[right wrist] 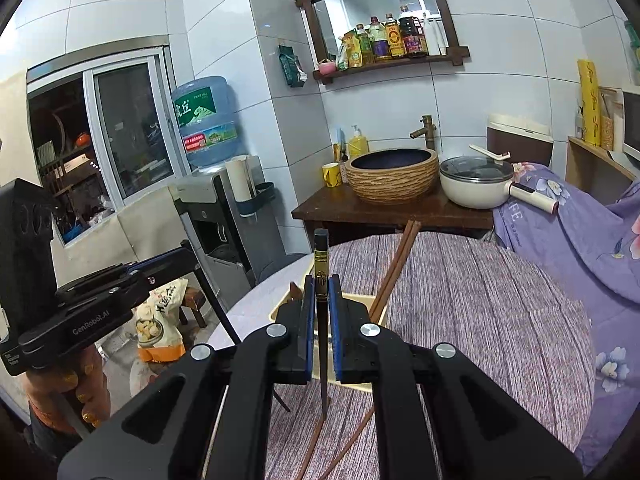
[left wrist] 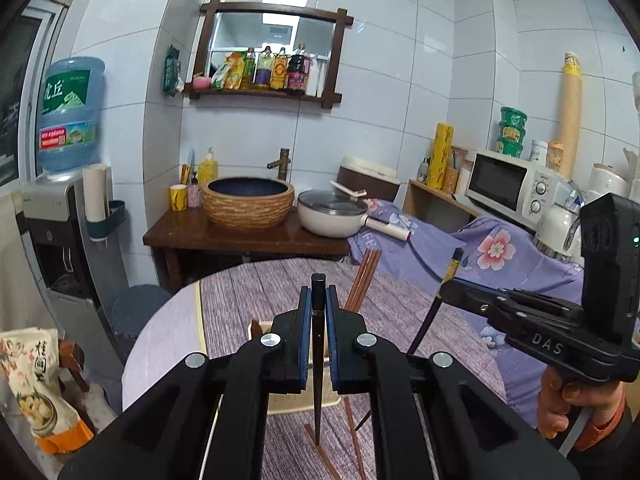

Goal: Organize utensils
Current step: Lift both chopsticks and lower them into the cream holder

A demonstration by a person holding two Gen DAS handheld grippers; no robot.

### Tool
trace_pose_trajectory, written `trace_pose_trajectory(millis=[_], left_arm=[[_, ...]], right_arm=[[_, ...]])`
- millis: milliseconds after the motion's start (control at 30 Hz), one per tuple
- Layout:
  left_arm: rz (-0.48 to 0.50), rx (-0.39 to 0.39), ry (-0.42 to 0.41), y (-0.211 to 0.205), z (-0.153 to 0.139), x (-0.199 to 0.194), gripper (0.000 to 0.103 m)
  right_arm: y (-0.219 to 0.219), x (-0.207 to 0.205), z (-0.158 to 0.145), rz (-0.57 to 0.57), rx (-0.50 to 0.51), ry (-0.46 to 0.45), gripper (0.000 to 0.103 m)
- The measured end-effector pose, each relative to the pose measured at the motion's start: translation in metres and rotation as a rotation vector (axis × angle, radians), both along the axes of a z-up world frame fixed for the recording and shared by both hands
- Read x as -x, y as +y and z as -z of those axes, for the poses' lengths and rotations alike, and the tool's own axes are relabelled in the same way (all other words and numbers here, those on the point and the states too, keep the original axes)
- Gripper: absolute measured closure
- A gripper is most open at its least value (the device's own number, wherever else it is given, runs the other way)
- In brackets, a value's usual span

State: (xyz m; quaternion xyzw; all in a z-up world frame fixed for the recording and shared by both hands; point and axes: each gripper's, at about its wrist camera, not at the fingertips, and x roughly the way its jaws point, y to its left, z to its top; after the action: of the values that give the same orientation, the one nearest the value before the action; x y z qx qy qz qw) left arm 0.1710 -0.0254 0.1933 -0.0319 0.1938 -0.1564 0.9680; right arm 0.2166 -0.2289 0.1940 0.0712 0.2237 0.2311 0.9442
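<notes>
My left gripper [left wrist: 319,292] is shut on a dark chopstick [left wrist: 318,360] that hangs nearly upright, its tip just above the table. My right gripper [right wrist: 321,284] is shut on a second dark chopstick with a gold band [right wrist: 321,264], also upright. Each gripper shows in the other's view: the right gripper [left wrist: 446,292] at the right, the left gripper [right wrist: 190,254] at the left. A cream utensil box [right wrist: 360,304] lies under both grippers, with two reddish-brown chopsticks [right wrist: 396,264] leaning in it. More reddish-brown chopsticks [right wrist: 348,444] lie loose on the purple striped tablecloth [right wrist: 480,320].
Behind the round table, a dark wooden counter [left wrist: 248,236] carries a woven basin [left wrist: 248,204] and a white lidded pot [left wrist: 332,216]. A water dispenser [left wrist: 64,232] stands at the left. A microwave [left wrist: 508,188] and a floral purple cloth [left wrist: 500,252] are at the right. A snack bag [left wrist: 40,392] sits low at the left.
</notes>
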Motion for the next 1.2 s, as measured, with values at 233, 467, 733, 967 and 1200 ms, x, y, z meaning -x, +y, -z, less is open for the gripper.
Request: trace_pose_trajectory(millis=[233, 467, 733, 967, 1200], left_arm=[[-0.035, 0.017, -0.092, 0.0, -0.054, -0.008, 0.096], [-0.11, 0.032, -0.123, -0.003, -0.07, -0.043, 0.096], [-0.138, 0.023, -0.057, -0.005, -0.024, -0.076, 0.096], [-0.142, 0.015, 0.056, -0.001, 0.026, -0.098, 0.096], [-0.144, -0.001, 0.129, -0.001, 0.06, -0.11, 0.096]], right_arm=[[-0.003, -0.011, -0.045, 0.016, -0.043, -0.064, 0.096], [0.008, -0.031, -0.069, 0.112, 0.012, -0.16, 0.095], [0.024, -0.068, -0.028, 0.148, 0.055, -0.101, 0.095], [0.031, -0.083, 0.02, 0.143, 0.062, -0.01, 0.095], [0.027, -0.095, 0.049, 0.159, 0.042, 0.065, 0.095]])
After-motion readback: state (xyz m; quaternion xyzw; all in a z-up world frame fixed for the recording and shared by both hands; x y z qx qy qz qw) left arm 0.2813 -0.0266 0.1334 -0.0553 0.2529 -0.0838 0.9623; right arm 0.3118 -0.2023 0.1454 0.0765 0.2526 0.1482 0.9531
